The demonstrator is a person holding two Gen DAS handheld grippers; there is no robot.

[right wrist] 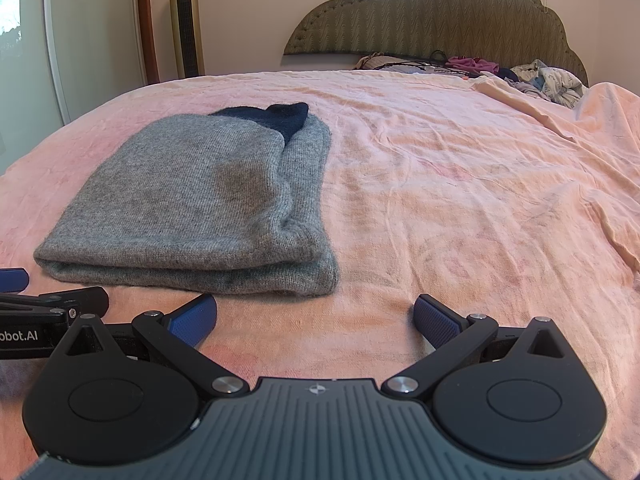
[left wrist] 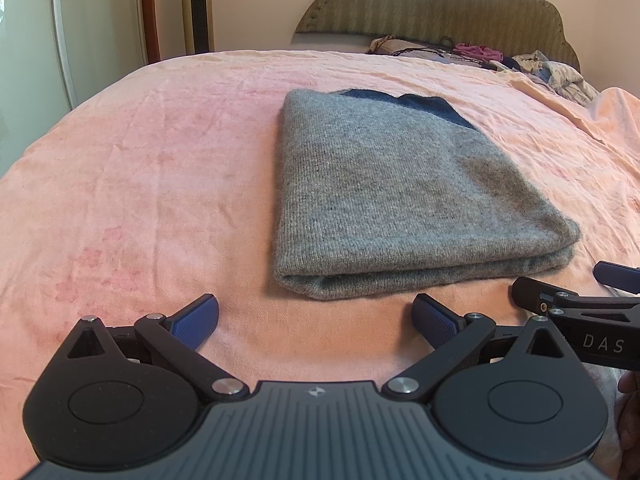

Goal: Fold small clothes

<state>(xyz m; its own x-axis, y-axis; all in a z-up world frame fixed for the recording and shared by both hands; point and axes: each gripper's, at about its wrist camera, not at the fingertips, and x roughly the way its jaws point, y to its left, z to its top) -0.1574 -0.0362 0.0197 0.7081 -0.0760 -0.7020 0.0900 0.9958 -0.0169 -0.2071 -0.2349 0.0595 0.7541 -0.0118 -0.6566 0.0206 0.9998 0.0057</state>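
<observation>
A grey knitted garment (left wrist: 392,196) lies folded into a flat rectangle on the pink bedsheet (left wrist: 140,184), with a dark blue part showing at its far end. In the right wrist view the same garment (right wrist: 192,204) lies left of centre, its layers stacked at the near edge. My left gripper (left wrist: 316,316) is open just short of the garment's near fold, with nothing between its blue pads. My right gripper (right wrist: 316,316) is open over bare sheet, to the right of the garment's near corner. Each gripper shows at the edge of the other's view.
A pile of loose clothes (right wrist: 532,78) lies at the far right by the padded headboard (right wrist: 440,16). A tall gold tower fan (right wrist: 186,20) stands by the wall at the far left. The bedsheet (right wrist: 480,200) is wrinkled to the right of the garment.
</observation>
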